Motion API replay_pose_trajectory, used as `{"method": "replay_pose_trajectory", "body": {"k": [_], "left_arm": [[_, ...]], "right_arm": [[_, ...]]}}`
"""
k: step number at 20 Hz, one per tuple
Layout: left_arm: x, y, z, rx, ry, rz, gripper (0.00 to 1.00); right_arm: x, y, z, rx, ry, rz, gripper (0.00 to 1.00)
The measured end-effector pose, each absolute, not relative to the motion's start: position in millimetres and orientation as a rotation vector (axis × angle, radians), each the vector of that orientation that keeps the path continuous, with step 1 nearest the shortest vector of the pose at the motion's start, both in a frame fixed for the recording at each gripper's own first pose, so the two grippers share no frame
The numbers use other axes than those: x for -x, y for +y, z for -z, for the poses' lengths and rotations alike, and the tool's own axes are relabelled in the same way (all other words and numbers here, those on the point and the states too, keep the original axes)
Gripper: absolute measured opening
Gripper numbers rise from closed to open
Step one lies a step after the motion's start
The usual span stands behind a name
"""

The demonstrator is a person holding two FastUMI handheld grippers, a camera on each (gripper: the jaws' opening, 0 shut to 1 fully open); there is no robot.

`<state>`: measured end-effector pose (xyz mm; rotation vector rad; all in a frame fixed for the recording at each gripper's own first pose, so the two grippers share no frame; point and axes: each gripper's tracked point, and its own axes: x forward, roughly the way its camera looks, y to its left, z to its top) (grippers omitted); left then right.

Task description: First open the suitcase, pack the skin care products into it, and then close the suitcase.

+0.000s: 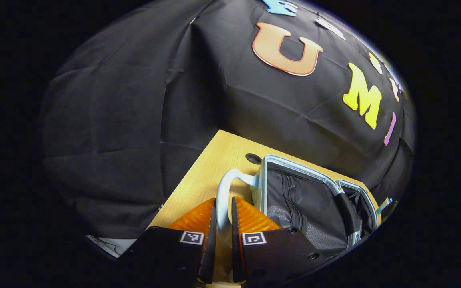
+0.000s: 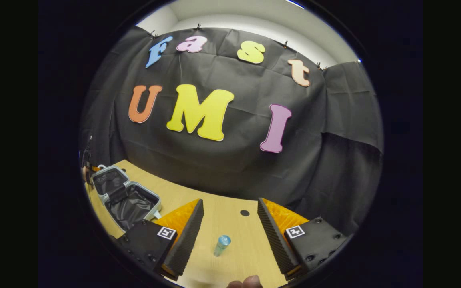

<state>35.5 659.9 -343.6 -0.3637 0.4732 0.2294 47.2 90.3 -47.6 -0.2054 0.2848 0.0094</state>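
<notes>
Left gripper (image 1: pixel 223 216): low centre of the left gripper view, fingers drawn narrow and pinching the suitcase's pale handle (image 1: pixel 226 188) between them, both pads on the loop.
Suitcase, left gripper view (image 1: pixel 306 200): right of the fingers, lower right of the frame, lying open on the wooden table (image 1: pixel 202 176); dark zipped lining in the near half, second half beyond it toward the right edge.
Table hole (image 1: pixel 253 158): a dark round opening in the wood just above the case's upper corner.
Suitcase, right gripper view (image 2: pixel 124 196): far lower left of the frame, both halves spread flat, dark lining showing inside a light rim.
Right gripper (image 2: pixel 230 228): bottom centre of the right gripper view, fingers spread wide, gripping nothing.
Skin care bottle (image 2: pixel 221 245): small, bluish cap, on the table in the gap between those wide fingers, touching neither, well apart from the suitcase.
Fingertip (image 2: pixel 250 282): a person's, just peeking in at the bottom edge, below the bottle.
</notes>
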Motion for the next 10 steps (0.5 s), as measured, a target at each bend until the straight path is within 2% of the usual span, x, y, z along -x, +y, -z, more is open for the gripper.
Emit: {"method": "replay_pose_trajectory", "body": {"k": [1, 2, 3, 6, 10], "left_arm": [[-35.3, 660.0, 343.2, 0.369, 0.468, -0.227, 0.24], [-33.4, 660.7, 338.5, 0.369, 0.461, -0.223, 0.33], [-31.9, 662.3, 332.8, 0.371, 0.452, -0.221, 0.52], [-26.6, 658.6, 294.5, 0.358, 0.399, -0.229, 1.00], [-19.4, 613.0, 189.2, 0.188, 0.281, -0.224, 0.98]], "right_arm": [[-47.7, 89.0, 45.6, 0.206, 0.280, -0.009, 0.81], [-48.1, 88.1, 45.2, 0.206, 0.278, -0.007, 0.81], [-48.1, 87.1, 46.2, 0.203, 0.279, -0.008, 0.81], [-49.0, 85.2, 48.8, 0.183, 0.279, -0.012, 0.81], [-49.0, 79.0, 62.0, 0.119, 0.284, -0.016, 0.81]]}}
